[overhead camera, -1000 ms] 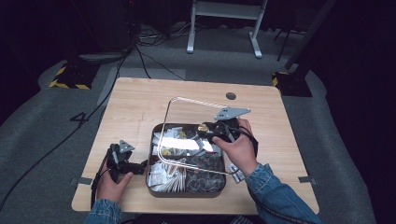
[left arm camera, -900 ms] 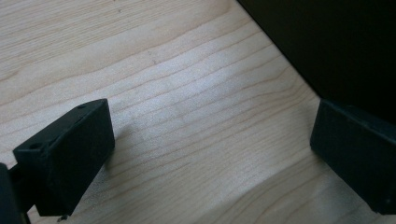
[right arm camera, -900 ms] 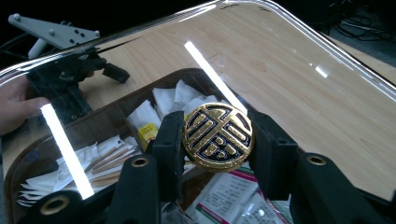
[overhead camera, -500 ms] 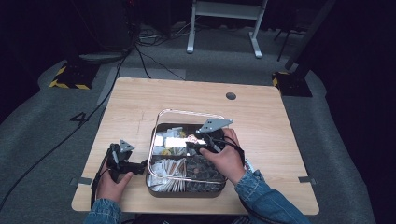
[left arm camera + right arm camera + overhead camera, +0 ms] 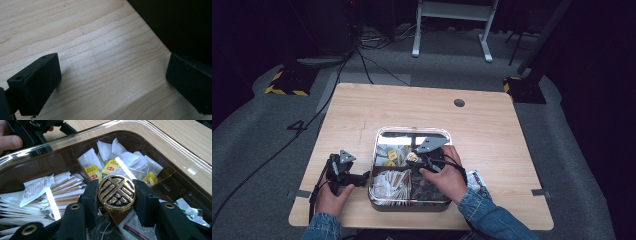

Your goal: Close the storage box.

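On the table point(image 5: 362, 115), wide bare wood is lying behind the box point(image 5: 377, 200), less at the sides. That box is sitting near the front edge, its clear lid point(image 5: 155, 135) closed over tea bags point(image 5: 130, 160) and packets point(image 5: 37, 187). Right gripper point(image 5: 116, 192) is reaching over the box, clamping the gold knob point(image 5: 116, 193) at the lid's centre. Left gripper point(image 5: 112, 82) is resting beside the box's left wall, jaws spread wide over bare wood.

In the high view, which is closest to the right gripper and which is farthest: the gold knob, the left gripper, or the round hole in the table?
1. Gold knob, between the right gripper's jaws.
2. Left gripper, left of the box.
3. Round hole, far side of the table.
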A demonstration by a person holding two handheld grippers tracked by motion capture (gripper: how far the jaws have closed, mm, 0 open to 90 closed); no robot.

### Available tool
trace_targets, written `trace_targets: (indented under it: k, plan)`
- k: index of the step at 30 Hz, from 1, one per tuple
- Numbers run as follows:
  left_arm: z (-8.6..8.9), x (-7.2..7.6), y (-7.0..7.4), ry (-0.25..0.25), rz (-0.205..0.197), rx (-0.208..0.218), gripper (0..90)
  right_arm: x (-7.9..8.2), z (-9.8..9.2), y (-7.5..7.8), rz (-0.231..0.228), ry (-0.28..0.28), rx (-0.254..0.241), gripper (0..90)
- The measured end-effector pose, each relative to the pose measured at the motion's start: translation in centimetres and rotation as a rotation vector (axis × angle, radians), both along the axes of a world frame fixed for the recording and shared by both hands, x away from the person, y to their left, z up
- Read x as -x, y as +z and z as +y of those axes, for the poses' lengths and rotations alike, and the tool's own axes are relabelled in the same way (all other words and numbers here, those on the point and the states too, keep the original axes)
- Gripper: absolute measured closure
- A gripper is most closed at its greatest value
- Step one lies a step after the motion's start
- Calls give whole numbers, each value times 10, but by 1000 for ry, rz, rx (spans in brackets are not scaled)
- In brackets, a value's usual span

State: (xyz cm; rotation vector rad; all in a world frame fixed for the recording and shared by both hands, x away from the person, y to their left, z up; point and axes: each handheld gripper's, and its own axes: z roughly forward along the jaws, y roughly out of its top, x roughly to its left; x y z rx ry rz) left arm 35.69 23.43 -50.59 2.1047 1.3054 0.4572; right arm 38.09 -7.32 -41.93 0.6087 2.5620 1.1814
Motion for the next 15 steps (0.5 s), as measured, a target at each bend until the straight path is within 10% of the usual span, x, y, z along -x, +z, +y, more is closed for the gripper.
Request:
trace_targets:
  k: [15]
  plan:
    - [0, 0, 0, 0, 0, 0, 3, 2, 3, -11, 10, 5, 21, 591]
